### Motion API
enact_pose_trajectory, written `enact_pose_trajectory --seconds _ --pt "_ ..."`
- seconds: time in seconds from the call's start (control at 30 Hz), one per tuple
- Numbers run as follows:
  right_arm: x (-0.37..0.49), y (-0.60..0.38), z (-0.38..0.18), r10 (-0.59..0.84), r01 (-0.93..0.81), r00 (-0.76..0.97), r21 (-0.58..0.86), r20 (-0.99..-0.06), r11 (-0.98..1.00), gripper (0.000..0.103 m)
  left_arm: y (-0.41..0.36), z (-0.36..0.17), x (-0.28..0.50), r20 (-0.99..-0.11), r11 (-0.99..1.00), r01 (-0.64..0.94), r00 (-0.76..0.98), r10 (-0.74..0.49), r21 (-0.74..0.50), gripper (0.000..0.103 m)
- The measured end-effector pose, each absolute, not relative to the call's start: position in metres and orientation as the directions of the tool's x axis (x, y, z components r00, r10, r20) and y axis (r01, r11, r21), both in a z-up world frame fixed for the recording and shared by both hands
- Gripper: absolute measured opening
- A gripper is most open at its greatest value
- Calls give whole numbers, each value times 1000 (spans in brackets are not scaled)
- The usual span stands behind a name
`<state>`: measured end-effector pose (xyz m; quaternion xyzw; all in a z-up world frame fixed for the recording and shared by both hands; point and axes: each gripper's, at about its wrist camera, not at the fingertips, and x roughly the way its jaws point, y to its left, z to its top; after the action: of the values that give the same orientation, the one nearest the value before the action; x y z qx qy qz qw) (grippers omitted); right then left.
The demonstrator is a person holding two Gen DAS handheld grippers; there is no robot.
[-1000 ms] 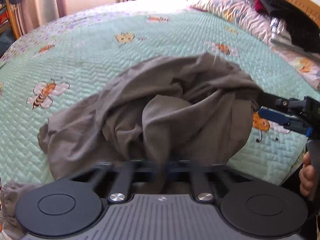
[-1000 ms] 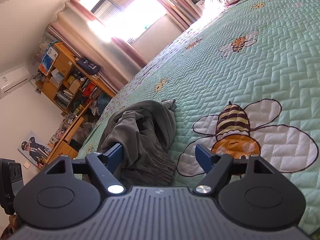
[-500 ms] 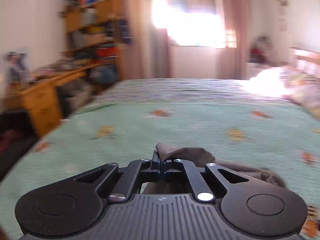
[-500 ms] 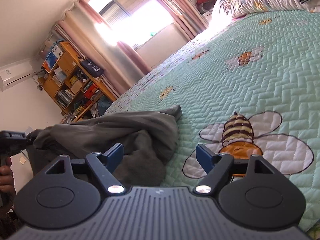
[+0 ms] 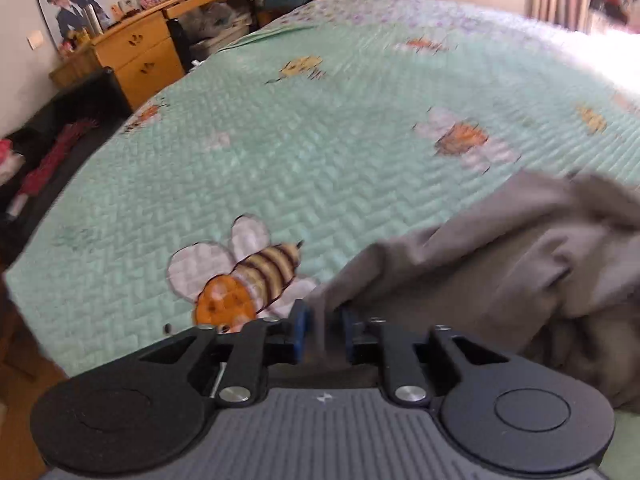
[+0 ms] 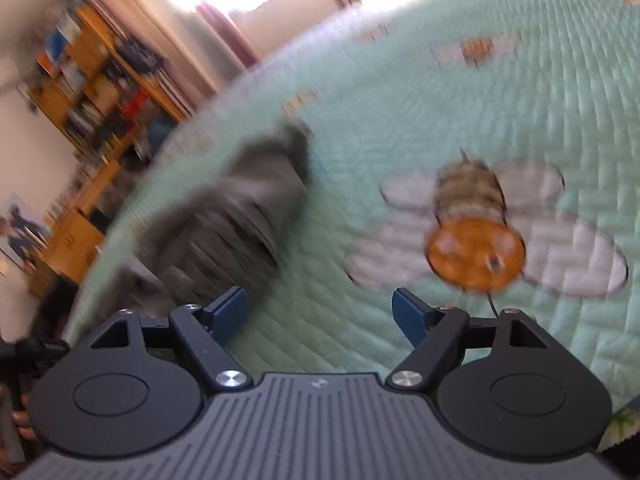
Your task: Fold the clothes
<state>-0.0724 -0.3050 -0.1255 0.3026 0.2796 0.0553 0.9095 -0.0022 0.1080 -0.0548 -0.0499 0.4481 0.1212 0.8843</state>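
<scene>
A grey garment (image 5: 500,264) lies crumpled on the mint-green bee-print bedspread (image 5: 320,140). My left gripper (image 5: 323,334) is shut on an edge of the grey garment, low over the near part of the bed. The cloth runs from its blue pads off to the right. In the right wrist view the same garment (image 6: 236,216) is blurred, ahead and left of my right gripper (image 6: 320,312). The right gripper is open and empty just above the bedspread (image 6: 440,120), with its jaws wide apart.
A wooden desk with drawers (image 5: 132,56) and a dark bin with red items (image 5: 48,148) stand past the bed's left edge. A bookshelf (image 6: 100,80) and curtains (image 6: 224,36) are at the far side. The person's left hand (image 6: 16,420) shows at the lower left.
My left gripper has swung down and left with the garment edge, from facing the window to low over the bed. The right gripper has tipped down towards the bedspread; the garment has dropped flatter.
</scene>
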Motion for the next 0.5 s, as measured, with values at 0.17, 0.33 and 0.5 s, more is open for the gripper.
enact_pose_trajectory --seconds 0.17,0.33,0.5 --pt "-91 -301 -105 277 -87 921 548 -274 832 102 107 -29 -13 -758 972 -233 640 125 -37 80" --pt "-81 -298 -143 327 -19 846 588 -422 809 102 111 -28 -19 -760 967 -252 634 143 -29 88" --pt "-83 -300 -139 276 -20 857 505 -436 863 102 117 -24 -26 -747 964 -263 648 149 -37 89"
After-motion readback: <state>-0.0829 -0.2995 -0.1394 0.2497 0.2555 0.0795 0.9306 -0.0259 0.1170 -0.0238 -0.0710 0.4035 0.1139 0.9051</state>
